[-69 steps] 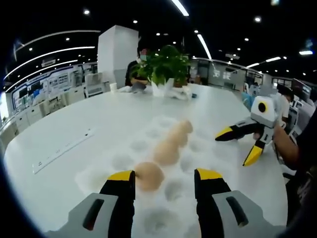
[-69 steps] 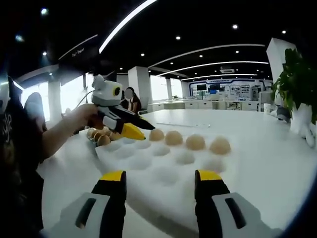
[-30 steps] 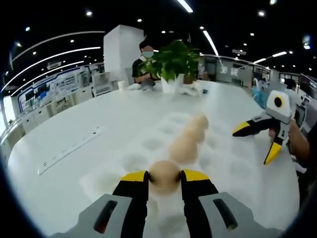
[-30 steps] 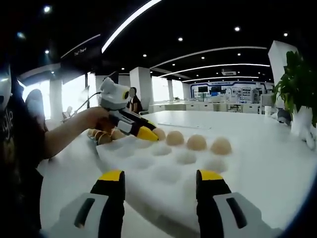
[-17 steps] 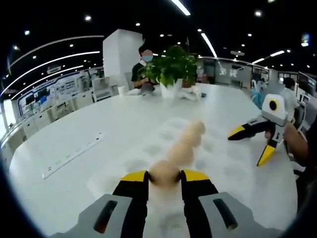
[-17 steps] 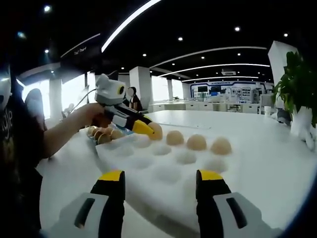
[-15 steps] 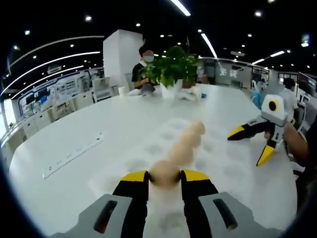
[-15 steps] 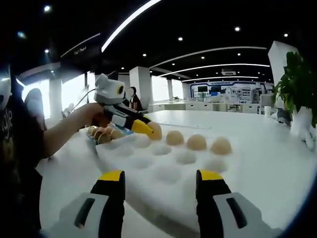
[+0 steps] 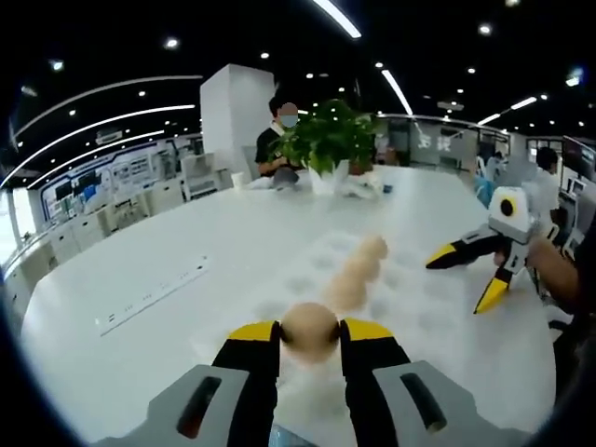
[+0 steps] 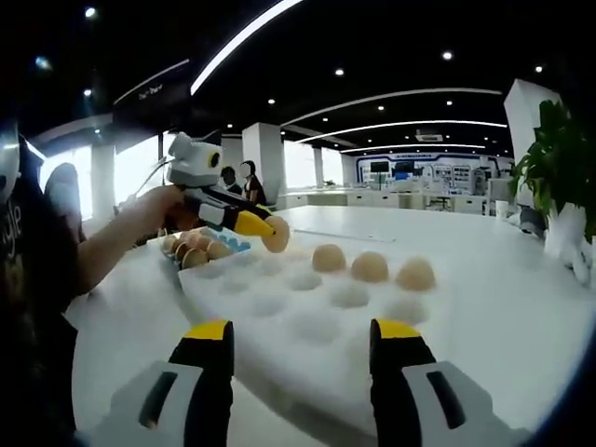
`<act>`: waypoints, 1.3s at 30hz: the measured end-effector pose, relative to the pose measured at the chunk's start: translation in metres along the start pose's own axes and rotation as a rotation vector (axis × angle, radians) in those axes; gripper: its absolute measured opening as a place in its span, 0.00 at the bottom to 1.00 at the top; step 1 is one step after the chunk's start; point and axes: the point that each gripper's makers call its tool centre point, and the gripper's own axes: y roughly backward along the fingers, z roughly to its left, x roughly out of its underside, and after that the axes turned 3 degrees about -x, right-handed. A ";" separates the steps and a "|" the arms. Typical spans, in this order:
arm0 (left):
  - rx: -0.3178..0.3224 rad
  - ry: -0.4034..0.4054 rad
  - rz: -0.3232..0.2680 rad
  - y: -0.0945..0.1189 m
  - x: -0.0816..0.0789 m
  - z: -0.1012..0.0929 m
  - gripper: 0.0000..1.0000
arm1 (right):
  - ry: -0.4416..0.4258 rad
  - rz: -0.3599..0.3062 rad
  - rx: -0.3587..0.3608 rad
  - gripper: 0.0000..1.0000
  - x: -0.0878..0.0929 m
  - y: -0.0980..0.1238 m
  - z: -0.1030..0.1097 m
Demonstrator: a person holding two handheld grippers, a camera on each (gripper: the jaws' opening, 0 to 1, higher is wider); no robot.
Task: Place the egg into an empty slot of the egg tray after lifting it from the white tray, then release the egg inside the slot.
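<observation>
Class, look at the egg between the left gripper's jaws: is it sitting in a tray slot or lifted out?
Lifted out. The egg hangs clamped in the left gripper, above the white tray.

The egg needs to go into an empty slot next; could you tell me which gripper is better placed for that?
Left: the left gripper already clamps the egg above the white tray. The right gripper is open and holds nothing.

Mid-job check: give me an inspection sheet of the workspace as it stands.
Surface: white table, bare around the trays.
Job's things: egg gripped above the white tray; three eggs sit in its far row; egg tray with eggs beside it.
Clutter: potted plant, power strip.
Grippers: left claw shut on the egg; right claw open, holding nothing.
Cables: nothing seen.
Surroundings: a seated person behind the plant; open hall with ceiling lights.
</observation>
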 end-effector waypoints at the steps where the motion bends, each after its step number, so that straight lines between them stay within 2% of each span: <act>1: -0.003 0.003 -0.001 0.002 0.001 0.001 0.25 | 0.000 0.002 0.002 0.61 0.000 0.000 0.000; 11: -0.024 0.024 -0.016 0.013 0.006 0.009 0.25 | 0.007 0.015 0.013 0.62 0.001 0.000 0.000; 23: -0.050 0.022 -0.042 0.029 -0.001 0.016 0.25 | 0.010 0.020 0.023 0.62 0.001 -0.001 -0.001; 39: -0.078 0.044 -0.052 0.052 0.010 0.019 0.25 | 0.027 0.042 0.033 0.63 0.003 -0.001 0.000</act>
